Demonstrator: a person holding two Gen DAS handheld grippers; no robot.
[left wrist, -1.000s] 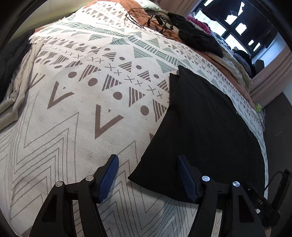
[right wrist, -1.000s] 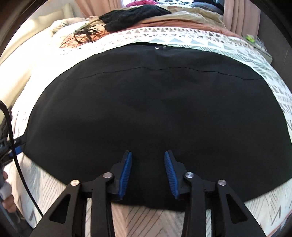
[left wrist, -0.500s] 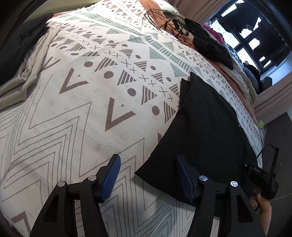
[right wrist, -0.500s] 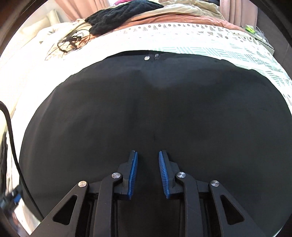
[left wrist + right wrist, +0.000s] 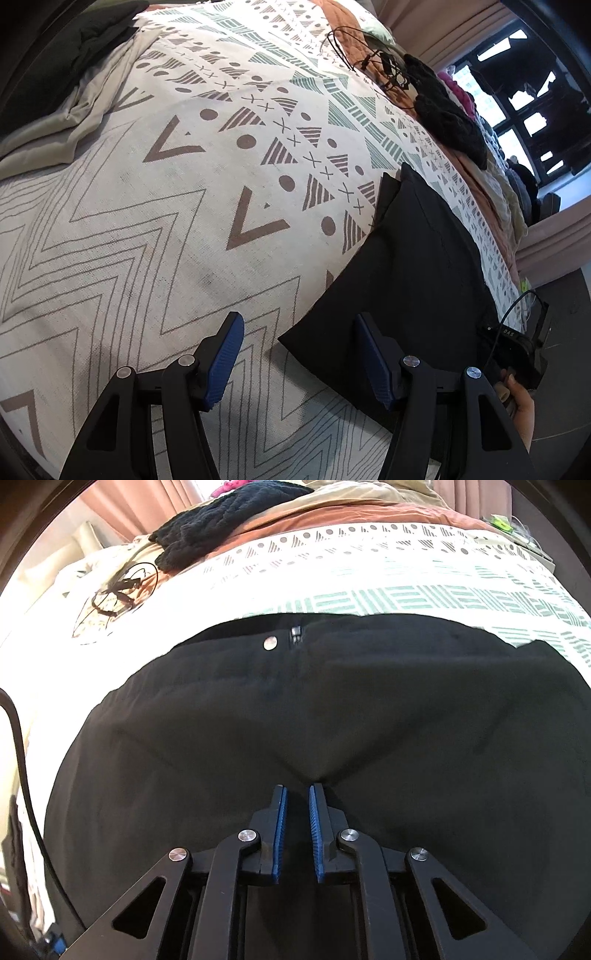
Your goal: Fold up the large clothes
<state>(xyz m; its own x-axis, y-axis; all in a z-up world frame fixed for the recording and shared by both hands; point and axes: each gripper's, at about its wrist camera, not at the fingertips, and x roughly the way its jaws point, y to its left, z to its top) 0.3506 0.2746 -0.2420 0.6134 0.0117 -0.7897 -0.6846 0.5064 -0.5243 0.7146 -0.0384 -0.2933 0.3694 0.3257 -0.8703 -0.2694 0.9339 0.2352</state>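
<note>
A large black garment with a metal snap and zipper at its far edge lies on the patterned bedspread. In the left wrist view it lies to the right, its near corner between my fingers. My left gripper is open and empty, low over that corner. My right gripper is shut on the near edge of the black garment, and the cloth puckers toward the tips.
A black knit item and a tangle of thin cables lie at the far side of the bed. Grey and dark clothes are piled at the left. The other hand and its gripper show at the right edge.
My right gripper closed on the garment's near edge and pushed forward, bunching the cloth. My left gripper stayed open and drew slightly closer to the garment's corner.
</note>
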